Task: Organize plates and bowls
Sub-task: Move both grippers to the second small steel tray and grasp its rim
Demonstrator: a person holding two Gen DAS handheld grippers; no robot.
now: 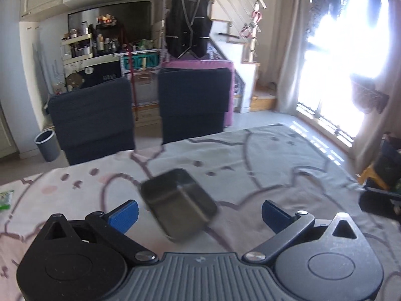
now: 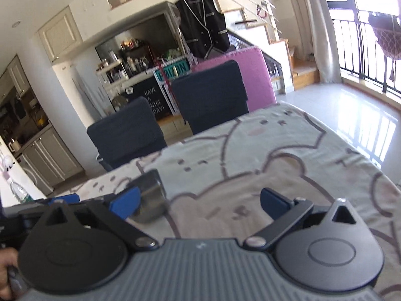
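- In the left wrist view, the left claw (image 1: 199, 213) is seen at the bottom of the frame. Its blue pads (image 1: 124, 216) are spread wide and nothing is held.
- A square metal dish (image 1: 178, 203) is seen just above the claw, in the lower middle of the frame. It lies on the tabletop (image 1: 263, 165) and looks tilted. It is blurred, so it cannot be told if more dishes are stacked inside it.
- The tabletop is covered with a pale cloth with bear drawings. Two dark chairs (image 1: 194, 100) are seen behind it, in the middle of the frame. A gray bin (image 1: 47, 145) stands on the floor at the left. Bright window light fills the upper right.
- In the right wrist view, the right claw (image 2: 198, 204) is seen at the bottom, also spread wide and empty.
- The metal dish is seen at the lower left, just beside the left blue pad (image 2: 126, 204). It cannot be told if they touch.
- A pink chair (image 2: 253, 75) and a black vest (image 2: 204, 33) are seen in the upper middle. Kitchen cupboards are at the far left.
- What could go wrong: the dish could be bumped by a pad and pushed along the cloth. The cloth could be dragged and wrinkled. The shiny metal could slip out if it is pinched only at its rim.
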